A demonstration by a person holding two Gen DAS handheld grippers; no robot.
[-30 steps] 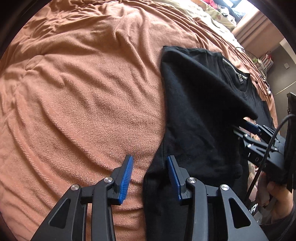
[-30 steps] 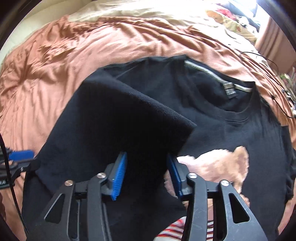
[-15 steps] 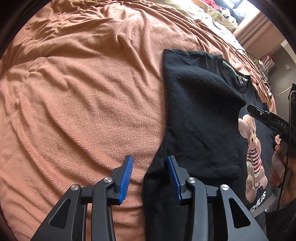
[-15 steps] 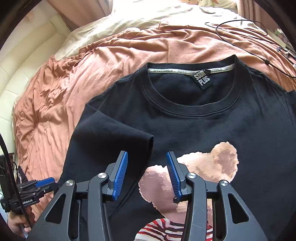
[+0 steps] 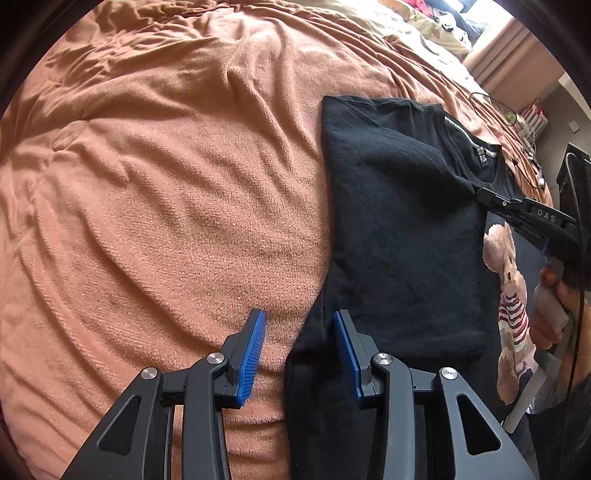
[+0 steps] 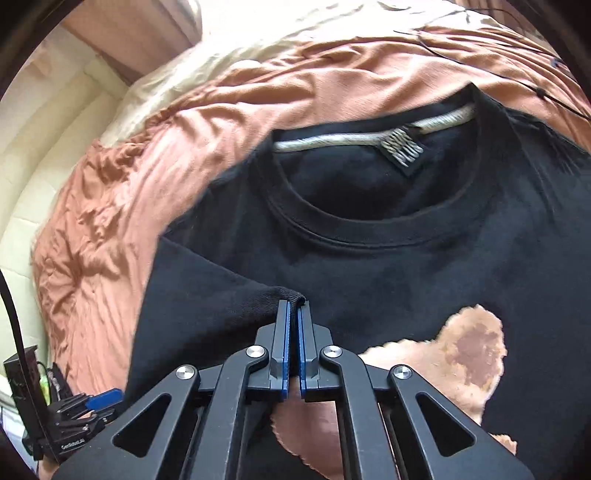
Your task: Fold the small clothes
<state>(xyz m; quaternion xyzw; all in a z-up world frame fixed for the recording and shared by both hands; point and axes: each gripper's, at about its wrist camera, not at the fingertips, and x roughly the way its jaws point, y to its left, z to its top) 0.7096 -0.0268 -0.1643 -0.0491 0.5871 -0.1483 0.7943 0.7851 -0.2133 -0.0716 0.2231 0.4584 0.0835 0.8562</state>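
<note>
A black T-shirt (image 5: pixel 399 236) with a teddy-bear print (image 5: pixel 509 295) lies on a salmon blanket (image 5: pixel 166 184). Its left side and sleeve are folded over the chest. My left gripper (image 5: pixel 299 332) is open and low over the shirt's left edge, one finger over the blanket, one over the cloth. My right gripper (image 6: pixel 293 306) is shut on the corner of the folded sleeve (image 6: pixel 291 294), just below the collar (image 6: pixel 369 236). It also shows in the left wrist view (image 5: pixel 480 192), its tip at the sleeve corner.
A cream sheet (image 6: pixel 229 62) and pillows (image 5: pixel 432 26) lie at the bed's far end. Thin cables (image 5: pixel 495 107) trail across the blanket beyond the collar. A curtain (image 5: pixel 506 51) hangs at the far right.
My right gripper, open half a second ago, has moved forward and closed on the folded sleeve's corner. The left gripper has stayed put and open.
</note>
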